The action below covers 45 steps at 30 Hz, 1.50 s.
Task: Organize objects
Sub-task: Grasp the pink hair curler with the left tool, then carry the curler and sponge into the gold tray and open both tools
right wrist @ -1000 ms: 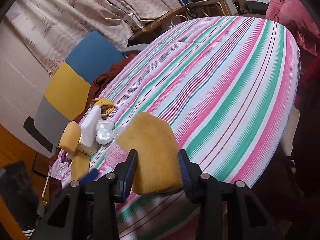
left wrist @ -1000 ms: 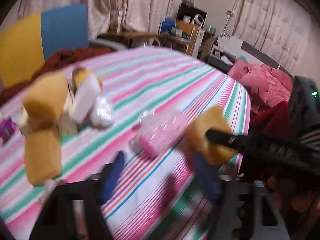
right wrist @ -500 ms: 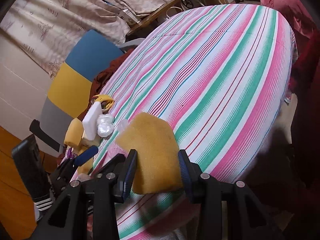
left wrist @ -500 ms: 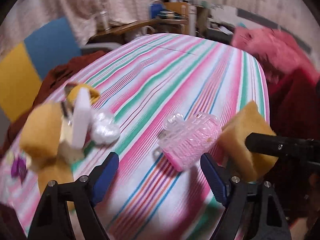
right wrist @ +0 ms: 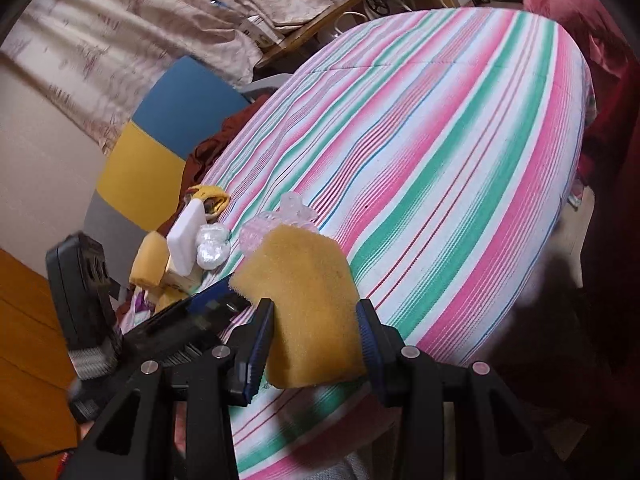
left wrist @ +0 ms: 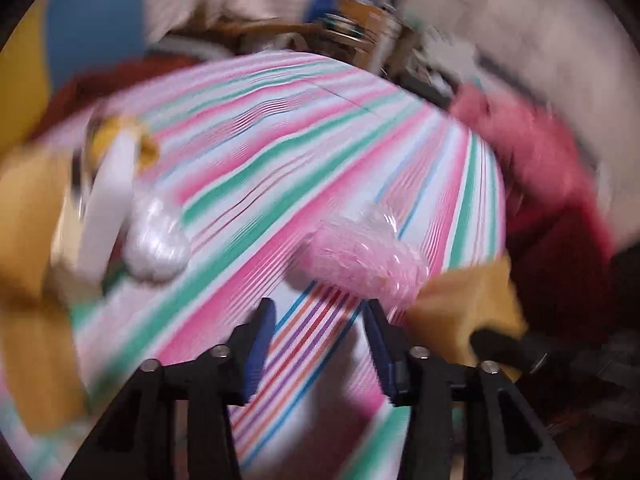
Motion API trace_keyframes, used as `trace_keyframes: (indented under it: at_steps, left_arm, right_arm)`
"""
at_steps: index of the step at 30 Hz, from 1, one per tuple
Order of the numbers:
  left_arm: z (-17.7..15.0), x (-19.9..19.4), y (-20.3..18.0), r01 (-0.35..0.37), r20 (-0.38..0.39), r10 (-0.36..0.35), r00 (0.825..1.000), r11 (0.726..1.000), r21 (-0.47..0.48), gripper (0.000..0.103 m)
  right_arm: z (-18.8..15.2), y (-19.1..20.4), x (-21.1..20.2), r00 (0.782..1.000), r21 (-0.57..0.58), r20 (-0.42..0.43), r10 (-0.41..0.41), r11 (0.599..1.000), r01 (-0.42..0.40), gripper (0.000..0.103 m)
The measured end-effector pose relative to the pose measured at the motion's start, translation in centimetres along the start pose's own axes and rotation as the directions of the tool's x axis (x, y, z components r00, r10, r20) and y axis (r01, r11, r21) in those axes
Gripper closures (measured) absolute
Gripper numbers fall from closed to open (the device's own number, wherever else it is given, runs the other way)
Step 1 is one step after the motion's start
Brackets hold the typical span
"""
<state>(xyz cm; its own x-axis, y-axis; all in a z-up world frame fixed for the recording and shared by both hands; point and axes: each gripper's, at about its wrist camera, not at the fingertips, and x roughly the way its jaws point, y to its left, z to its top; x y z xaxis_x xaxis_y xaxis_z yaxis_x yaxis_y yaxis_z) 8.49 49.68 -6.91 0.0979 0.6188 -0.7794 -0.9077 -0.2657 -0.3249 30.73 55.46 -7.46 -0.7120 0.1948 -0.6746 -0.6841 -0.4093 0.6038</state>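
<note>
We hold a gripper in each hand over a surface (right wrist: 460, 168) covered with a pink, green and white striped cloth. Our right gripper (right wrist: 316, 344) is clamped on a yellow sponge (right wrist: 308, 304), lifted just above the cloth near its close edge. Our left gripper (left wrist: 318, 340) has nothing between its blue pads; its jaws are closing on empty air. Just ahead of it and slightly to its right lies a translucent pink basket (left wrist: 360, 256), lying apart from the pads, blurred by motion. The left gripper is the nearer one to it; the held sponge sits just beside the basket on the right and could crowd that side. The basket's long axis seems to run across the gripper's line, though blur makes this uncertain. Further left is a cluster: a white block (right wrist: 186, 236), a clear wrapped bundle (right wrist: 212, 246) and more yellow sponges (right wrist: 150, 260).
</note>
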Motion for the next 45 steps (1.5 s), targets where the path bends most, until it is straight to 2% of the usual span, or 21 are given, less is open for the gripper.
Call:
trace_keyframes:
  at_steps: [1, 2, 5, 8, 12, 15, 17, 18, 21, 23, 25, 29, 33, 39, 43, 45]
  left_arm:
    - [0.2, -0.5, 1.2, 0.044, 0.014, -0.042, 0.999, 0.994, -0.097, 0.037]
    - [0.3, -0.7, 1.7, 0.052, 0.018, -0.050, 0.999, 0.988, -0.142, 0.026]
    - [1.1, -0.9, 2.0, 0.123, 0.020, -0.122, 0.992, 0.965, -0.231, 0.018]
    - [2.6, 0.3, 0.5, 0.127, -0.008, -0.133, 0.991, 0.959, -0.252, 0.014]
    - [3.7, 2.8, -1.8, 0.101, -0.100, -0.124, 0.987, 0.972, -0.212, 0.015]
    - [4.0, 4.3, -2.0, 0.069, -0.133, -0.100, 0.986, 0.973, -0.218, 0.019]
    - [4.5, 4.4, -1.9, 0.035, -0.130, -0.063, 0.989, 0.978, -0.205, 0.036]
    - [4.6, 4.7, -1.9, 0.012, -0.132, -0.037, 0.991, 0.983, -0.182, 0.049]
    - [4.2, 3.9, -0.9, 0.051, -0.101, -0.071, 0.992, 0.981, -0.186, 0.053]
    - [3.9, 3.3, -0.1, 0.075, -0.078, -0.094, 0.992, 0.973, -0.220, 0.059]
    - [3.4, 2.3, 0.7, 0.099, -0.062, -0.119, 0.991, 0.959, -0.267, 0.061]
    - [2.8, 0.7, 1.0, 0.117, -0.013, -0.126, 0.992, 0.953, -0.278, 0.063]
    - [1.7, -2.0, 2.0, 0.190, 0.057, -0.182, 0.982, 0.922, -0.336, 0.065]
    - [0.5, -4.5, 2.5, 0.171, 0.092, -0.149, 0.985, 0.934, -0.313, 0.065]
    - [-0.6, -6.2, 3.6, 0.223, 0.139, -0.183, 0.973, 0.898, -0.380, 0.065]
    - [-1.3, -7.8, 3.9, 0.245, 0.172, -0.192, 0.966, 0.890, -0.384, 0.065]
  right_arm:
    - [-0.1, 0.2, 0.0, 1.000, -0.016, -0.006, -0.001, 1.000, 0.001, 0.061]
    - [-0.4, 0.5, 0.0, 1.000, -0.043, -0.011, -0.009, 0.999, 0.008, 0.061]
    - [-1.2, 1.8, -0.4, 0.999, -0.153, 0.002, -0.044, 0.987, 0.044, 0.061]
    - [-2.2, 3.3, -0.7, 0.997, -0.239, 0.022, -0.073, 0.968, 0.076, 0.061]
    - [-3.9, 4.6, -0.9, 0.994, -0.327, 0.040, -0.101, 0.939, 0.109, 0.061]
    - [-4.6, 4.9, -1.2, 0.993, -0.356, 0.059, -0.107, 0.927, 0.121, 0.061]
    - [-4.9, 4.7, -1.2, 0.993, -0.354, 0.060, -0.104, 0.928, 0.118, 0.061]
    - [-4.9, 4.6, -1.3, 0.993, -0.353, 0.063, -0.099, 0.928, 0.115, 0.061]
    - [-4.9, 4.0, -1.3, 0.994, -0.331, 0.060, -0.088, 0.938, 0.103, 0.061]
    - [-4.8, 3.8, -1.3, 0.995, -0.315, 0.062, -0.083, 0.944, 0.098, 0.061]
    - [-4.7, 3.8, -1.4, 0.995, -0.309, 0.064, -0.082, 0.946, 0.098, 0.061]
    - [-4.8, 3.8, -1.4, 0.994, -0.300, 0.073, -0.085, 0.948, 0.103, 0.061]
    - [-4.8, 4.0, -1.6, 0.994, -0.283, 0.071, -0.082, 0.954, 0.098, 0.061]
    - [-5.3, 4.6, -1.6, 0.993, -0.284, 0.070, -0.092, 0.953, 0.109, 0.062]
    - [-5.3, 5.0, -2.1, 0.995, -0.272, 0.071, -0.068, 0.959, 0.084, 0.062]
    - [-5.3, 5.6, -2.2, 0.995, -0.288, 0.073, -0.067, 0.954, 0.086, 0.062]
